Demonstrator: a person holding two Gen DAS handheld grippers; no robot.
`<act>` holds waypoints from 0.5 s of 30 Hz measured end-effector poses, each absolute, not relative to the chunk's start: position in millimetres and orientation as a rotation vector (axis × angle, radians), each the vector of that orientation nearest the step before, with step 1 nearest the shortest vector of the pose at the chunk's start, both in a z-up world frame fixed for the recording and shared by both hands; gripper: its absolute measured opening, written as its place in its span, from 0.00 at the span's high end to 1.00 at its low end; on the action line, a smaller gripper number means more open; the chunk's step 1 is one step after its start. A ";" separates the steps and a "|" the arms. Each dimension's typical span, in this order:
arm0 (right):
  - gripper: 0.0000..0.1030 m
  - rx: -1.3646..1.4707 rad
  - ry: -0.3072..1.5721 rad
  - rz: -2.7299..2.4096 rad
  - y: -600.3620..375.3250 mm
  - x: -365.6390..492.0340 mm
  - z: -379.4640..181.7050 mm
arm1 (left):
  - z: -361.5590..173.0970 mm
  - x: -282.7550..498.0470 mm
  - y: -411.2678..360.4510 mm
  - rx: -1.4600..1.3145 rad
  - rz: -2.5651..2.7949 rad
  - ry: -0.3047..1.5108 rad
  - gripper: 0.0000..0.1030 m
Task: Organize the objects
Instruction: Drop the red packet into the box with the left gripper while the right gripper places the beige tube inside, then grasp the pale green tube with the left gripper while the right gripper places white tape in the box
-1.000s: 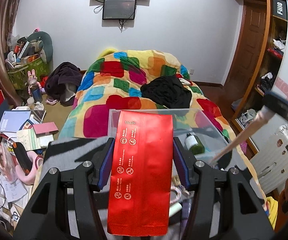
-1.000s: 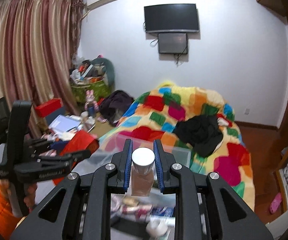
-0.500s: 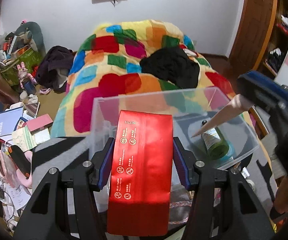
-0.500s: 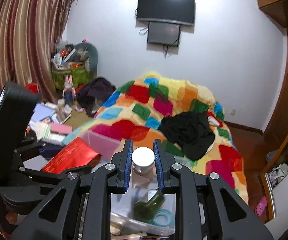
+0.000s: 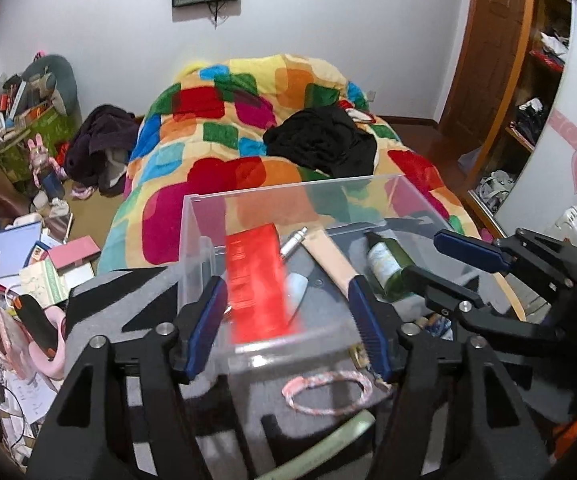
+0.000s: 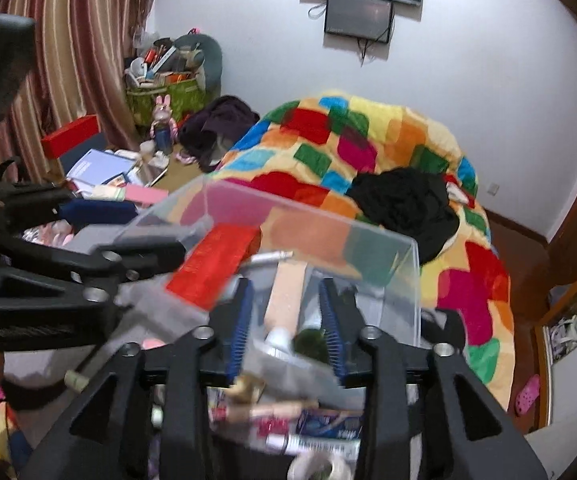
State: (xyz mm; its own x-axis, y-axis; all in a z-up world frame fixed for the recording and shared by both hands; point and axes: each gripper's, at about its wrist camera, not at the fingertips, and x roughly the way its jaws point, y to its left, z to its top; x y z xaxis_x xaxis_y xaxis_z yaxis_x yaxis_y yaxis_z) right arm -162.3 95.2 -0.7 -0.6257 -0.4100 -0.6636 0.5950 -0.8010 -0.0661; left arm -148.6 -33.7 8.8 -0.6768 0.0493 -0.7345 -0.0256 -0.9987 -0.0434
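Observation:
A clear plastic box (image 5: pixel 288 190) (image 6: pixel 414 280) stands on a grey surface in front of both grippers. My left gripper (image 5: pixel 286 320) (image 6: pixel 128 228) is over its near wall, jaws opening. The red packet (image 5: pixel 258 280) (image 6: pixel 214 266) sits blurred inside the box, clear of both pads. My right gripper (image 6: pixel 286 316) (image 5: pixel 428 256) reaches in from the right, jaws opening too. A beige bottle (image 6: pixel 284 294) (image 5: pixel 330 256) with a white cap lies between its pads without touching them. A green bottle (image 5: pixel 386 266) (image 6: pixel 308 342) lies beside it on the box floor.
A bed with a multicoloured quilt (image 5: pixel 248 120) and black clothing (image 5: pixel 324 140) lies behind the box. A pink hair band (image 5: pixel 324 394) rests on the grey surface in front. Books and clutter (image 5: pixel 20 248) cover the floor at left. Wooden shelving (image 5: pixel 528 80) stands at right.
Both grippers came down to the box and their jaws widened. The red packet slid out of the left jaws into the box. The beige bottle left the right pads and lies inside.

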 end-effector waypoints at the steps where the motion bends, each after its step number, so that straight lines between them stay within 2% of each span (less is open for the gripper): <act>1: 0.65 0.882 0.375 -2.383 98.6 -159.8 -0.5 | 10.2 -143.1 -32.7 -1.235 2.840 -0.038 0.37; 4: 0.63 0.879 0.373 -2.378 110.4 -150.0 2.0 | 11.3 -125.8 -30.5 -1.221 2.837 -0.014 0.36; 8: 0.53 0.875 0.339 -2.388 129.0 -139.0 8.1 | 7.1 -108.6 -31.9 -1.225 2.835 -0.011 0.35; 15: 0.45 0.890 0.289 -2.437 159.7 -127.0 9.9 | -15.6 -84.9 -37.9 -1.276 2.803 -0.042 0.31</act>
State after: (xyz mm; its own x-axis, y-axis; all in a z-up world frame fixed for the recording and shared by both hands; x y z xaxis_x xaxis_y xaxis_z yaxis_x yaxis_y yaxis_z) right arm -127.0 159.7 9.9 -0.6461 -0.4022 -0.6487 0.5428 -0.8396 -0.0201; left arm -84.9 -37.9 -15.6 -0.6552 0.0673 -0.7525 -0.0449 -0.9977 -0.0501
